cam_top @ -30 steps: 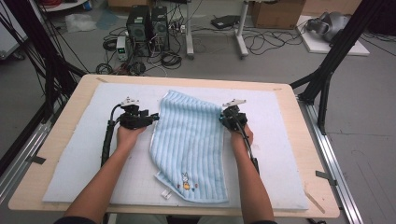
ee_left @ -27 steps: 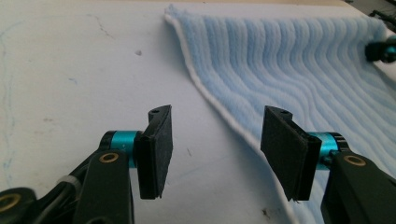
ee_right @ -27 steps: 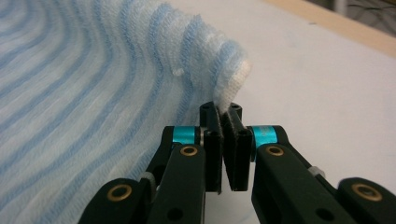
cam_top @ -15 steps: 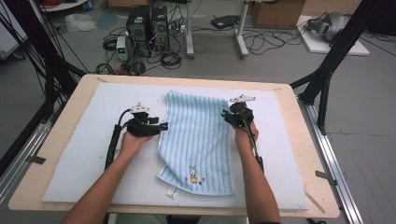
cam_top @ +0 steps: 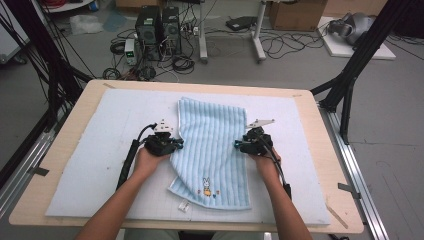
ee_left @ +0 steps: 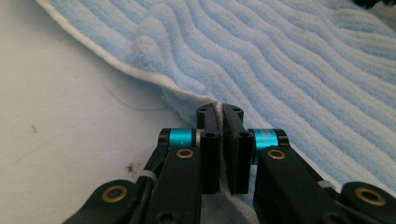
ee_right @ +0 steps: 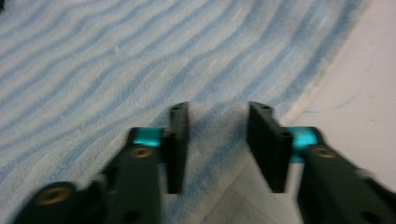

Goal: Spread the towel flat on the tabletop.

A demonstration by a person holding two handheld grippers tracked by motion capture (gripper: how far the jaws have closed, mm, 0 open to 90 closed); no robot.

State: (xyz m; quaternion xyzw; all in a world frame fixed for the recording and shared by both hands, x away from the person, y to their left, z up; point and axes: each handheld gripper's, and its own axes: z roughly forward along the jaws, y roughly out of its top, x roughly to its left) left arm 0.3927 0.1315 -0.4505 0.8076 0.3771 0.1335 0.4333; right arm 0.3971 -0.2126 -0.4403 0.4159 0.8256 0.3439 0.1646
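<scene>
Since a second ago, left tongs [ee_left: 222,149] have clamped tight on the blue towel [cam_top: 212,150]'s left hem. Right tongs [ee_right: 219,144] have just been closing, jaws apart, the right hem between them, unpinched. Towel lies flat mid-counter [cam_top: 85,100], on the white mat [cam_top: 115,115]. Judged: two-edge lift nearly ready.

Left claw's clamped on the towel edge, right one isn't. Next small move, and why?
Probably close the right claw. Its jaws have just been closing but stand apart, straddling the striped blue towel's right edge without pinching it, while the left claw is already shut on the left edge. Both edges need a grip before any lift or fold.
</scene>
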